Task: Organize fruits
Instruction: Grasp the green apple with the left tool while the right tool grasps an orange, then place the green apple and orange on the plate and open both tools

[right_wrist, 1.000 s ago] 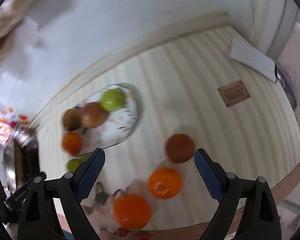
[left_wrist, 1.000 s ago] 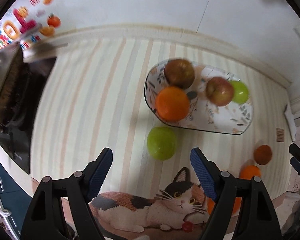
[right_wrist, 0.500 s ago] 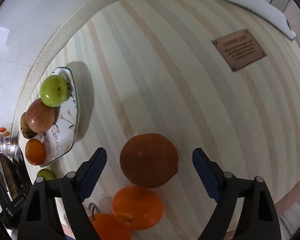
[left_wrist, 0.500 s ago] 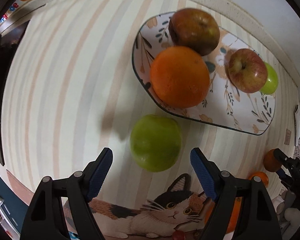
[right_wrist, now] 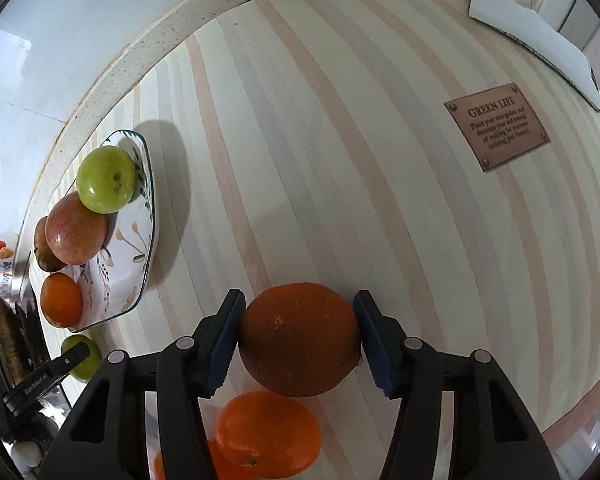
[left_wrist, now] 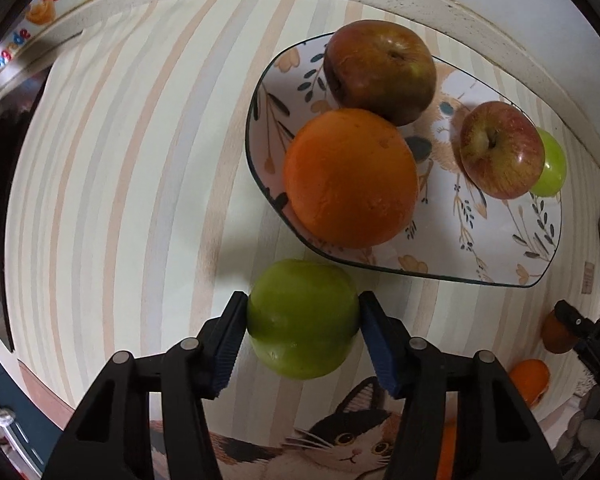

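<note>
Both grippers are at the grasp step. The left gripper (left_wrist: 302,322) has its jaws closed against the sides of a green apple (left_wrist: 302,320) that sits on the striped table (left_wrist: 132,168), just beside the near rim of the floral plate (left_wrist: 496,236). The right gripper (right_wrist: 298,338) has its jaws pressed on a dark brownish orange (right_wrist: 299,339), well apart from the plate, with a brighter orange (right_wrist: 268,434) just below it.

The plate already carries a large orange (left_wrist: 350,178), a dark red-brown apple (left_wrist: 380,72), a red apple (left_wrist: 500,150) and a small green apple (left_wrist: 550,168).

Next, each fruit likely needs lifting clear and carrying to the plate; the open floral area at its near-right side looks like the freest spot.
</note>
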A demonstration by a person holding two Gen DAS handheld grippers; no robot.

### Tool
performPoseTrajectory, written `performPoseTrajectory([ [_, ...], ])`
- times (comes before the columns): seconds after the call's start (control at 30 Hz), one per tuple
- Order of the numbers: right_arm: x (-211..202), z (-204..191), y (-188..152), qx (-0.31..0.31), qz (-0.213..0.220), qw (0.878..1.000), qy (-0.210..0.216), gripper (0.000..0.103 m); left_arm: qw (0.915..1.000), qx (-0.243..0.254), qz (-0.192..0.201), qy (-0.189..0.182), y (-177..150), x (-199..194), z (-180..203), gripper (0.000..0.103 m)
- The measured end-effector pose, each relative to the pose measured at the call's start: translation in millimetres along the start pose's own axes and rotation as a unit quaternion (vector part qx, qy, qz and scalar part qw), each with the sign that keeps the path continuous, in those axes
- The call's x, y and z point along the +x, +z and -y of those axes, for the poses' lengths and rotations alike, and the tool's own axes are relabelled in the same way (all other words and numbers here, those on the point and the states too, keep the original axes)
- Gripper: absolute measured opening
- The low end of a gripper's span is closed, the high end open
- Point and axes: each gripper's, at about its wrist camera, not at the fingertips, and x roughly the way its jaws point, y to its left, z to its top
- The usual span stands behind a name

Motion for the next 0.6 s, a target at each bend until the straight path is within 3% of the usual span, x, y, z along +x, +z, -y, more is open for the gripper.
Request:
performPoseTrajectory([
  [0.2, -7, -11, -5, -0.021, 0.008, 1.000, 0.003, 0.058, 0.9999, 0.013, 0.004, -0.007, -13, -5, 11, 0.053],
  [0.4, -25, -37, -9, -0.048, 0.017, 0.998, 0.028, 0.058, 0.9984, 0.022, 0.013, -0.050, -29, -31, 19, 0.053],
  [0.6, -48, -81, -6, -0.082, 0.024, 0.994, 0.071, 0.058, 0.9937, 0.015, 0.043, -0.102, -15, -77, 13, 0.053],
])
